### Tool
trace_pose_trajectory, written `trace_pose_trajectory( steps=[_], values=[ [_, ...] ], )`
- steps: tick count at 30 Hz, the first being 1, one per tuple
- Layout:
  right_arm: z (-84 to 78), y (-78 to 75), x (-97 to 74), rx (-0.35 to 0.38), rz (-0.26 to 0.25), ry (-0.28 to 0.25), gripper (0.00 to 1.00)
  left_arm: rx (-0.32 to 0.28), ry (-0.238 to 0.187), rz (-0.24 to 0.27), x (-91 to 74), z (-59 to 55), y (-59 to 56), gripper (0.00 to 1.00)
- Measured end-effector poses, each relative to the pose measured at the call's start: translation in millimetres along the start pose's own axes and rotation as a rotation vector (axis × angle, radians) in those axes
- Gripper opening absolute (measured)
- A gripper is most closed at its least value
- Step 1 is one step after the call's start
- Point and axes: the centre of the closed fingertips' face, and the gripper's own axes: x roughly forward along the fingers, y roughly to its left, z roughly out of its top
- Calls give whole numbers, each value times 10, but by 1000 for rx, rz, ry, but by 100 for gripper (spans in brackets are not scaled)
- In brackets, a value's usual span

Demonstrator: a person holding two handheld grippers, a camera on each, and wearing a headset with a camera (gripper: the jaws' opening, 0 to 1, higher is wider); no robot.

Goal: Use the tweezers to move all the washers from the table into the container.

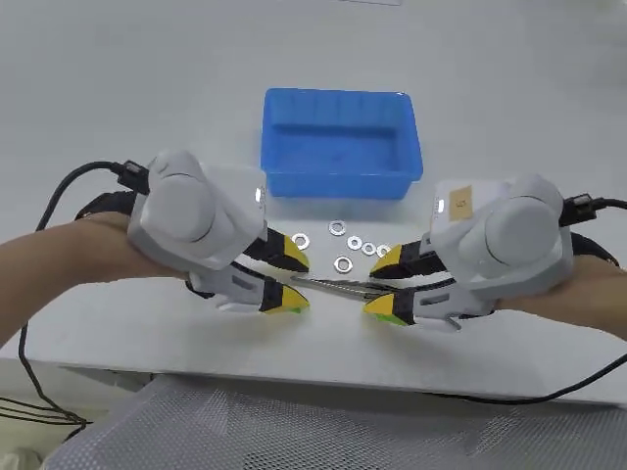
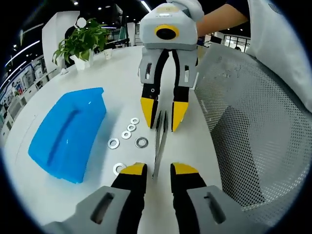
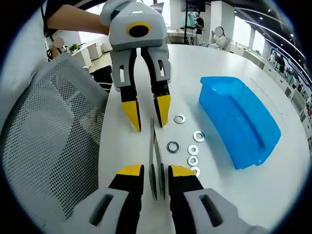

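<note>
Near the front edge of the counter, the left tool and right tool face each other, both with jaws parted and gripping nothing. The tweezers lie flat between them, one end reaching in between the right tool's jaws. Just beyond, six washers lie loosely clustered on the counter, and farther back stands the blue container.

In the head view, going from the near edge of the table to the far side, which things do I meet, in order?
tweezers → washers → blue container
</note>
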Motion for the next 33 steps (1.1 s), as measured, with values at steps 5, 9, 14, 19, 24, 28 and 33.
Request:
trace_pose_trajectory(
  steps=[5, 9, 14, 19, 24, 28, 33],
  values=[
    [-9, -7, 8, -25, -2, 15, 16, 40, 18, 4, 2, -10, 26, 20],
    [-15, -22, 11, -57, -3, 29, 11, 72, 24, -6, 27, 13, 15, 15],
    [-13, -21, 13, -80, 1, 37, 11, 116, 34, -3, 76, 60, 18, 6],
    [-8, -20, 17, -101, -3, 41, 8, 68, 71, -3, 69, 40, 32, 6],
    [5, -1, 23, -107, -2, 31, 8, 51, 86, -12, 52, 11, 13, 5],
    [26, 21, 39, -118, -1, 26, 7, 41, 95, -21, 19, -20, -5, 5],
    [71, 42, 55, -133, -11, -2, 7, 42, 98, -21, -71, -28, -26, 5]
  ],
)
